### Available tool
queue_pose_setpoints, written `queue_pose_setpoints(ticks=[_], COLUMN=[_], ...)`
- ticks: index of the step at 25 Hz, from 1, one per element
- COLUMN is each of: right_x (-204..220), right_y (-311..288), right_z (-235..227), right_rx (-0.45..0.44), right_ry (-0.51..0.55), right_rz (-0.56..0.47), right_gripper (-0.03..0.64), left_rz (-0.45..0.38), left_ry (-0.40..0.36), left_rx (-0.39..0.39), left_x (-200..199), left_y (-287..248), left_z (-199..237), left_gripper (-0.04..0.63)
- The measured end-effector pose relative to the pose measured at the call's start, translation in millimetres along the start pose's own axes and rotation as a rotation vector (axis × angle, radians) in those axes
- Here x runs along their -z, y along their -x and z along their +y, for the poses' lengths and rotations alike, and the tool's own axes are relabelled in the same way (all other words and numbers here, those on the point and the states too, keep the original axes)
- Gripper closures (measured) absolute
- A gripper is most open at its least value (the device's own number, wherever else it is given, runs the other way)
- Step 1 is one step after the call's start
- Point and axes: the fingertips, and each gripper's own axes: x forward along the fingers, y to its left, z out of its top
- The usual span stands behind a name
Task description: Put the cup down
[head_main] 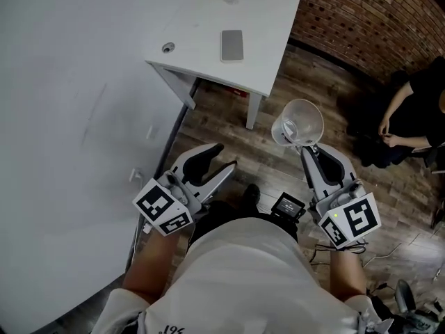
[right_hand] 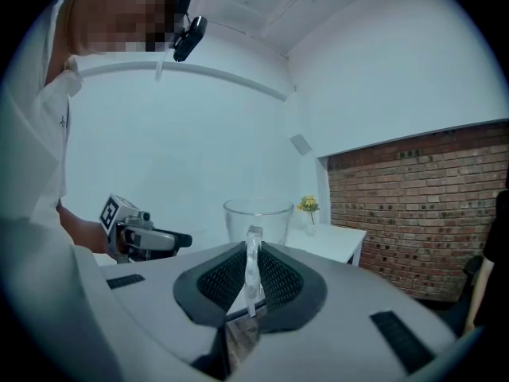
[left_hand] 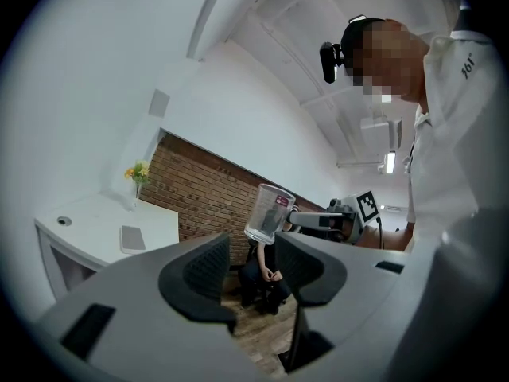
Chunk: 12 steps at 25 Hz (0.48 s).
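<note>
Right fingers clamp the handle of the clear cup; left fingers stand apart, empty.

head cam down; gripper cams level-ish, share table

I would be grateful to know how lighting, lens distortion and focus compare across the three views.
Head view: even, soft light, mild edge bending; the clear plastic cup reads well against the wooden floor. Left gripper view: strong fisheye, dark round border, the left tool close and soft. Right gripper view: same fisheye, bluish cast, the cup's rim faint against the pale wall.
</note>
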Motion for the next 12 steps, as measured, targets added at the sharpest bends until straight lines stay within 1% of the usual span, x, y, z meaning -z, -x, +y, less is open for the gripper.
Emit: queue_pose_setpoints(ticks=[4,8,12], right_x=[1,1,-3], right_y=[-13,-35,-62], right_z=[-13,-17,-15], right_rx=[-0.023,-0.041,-0.041], right_ry=[-0.011,-0.009,0.005], right_rz=[0.009,0.026,0.027], right_gripper=[0.574,0.574,0.574], left_rz=[0.007,-0.011,-0.019], left_ry=[0.0,0.003,0.016], left_rx=[-0.02,-0.038,-0.019], left_x=[-2,-9,-13], left_y=[-10,-12,-15], left_z=[9,31,58], left_gripper=[0.425,0.425,0.425])
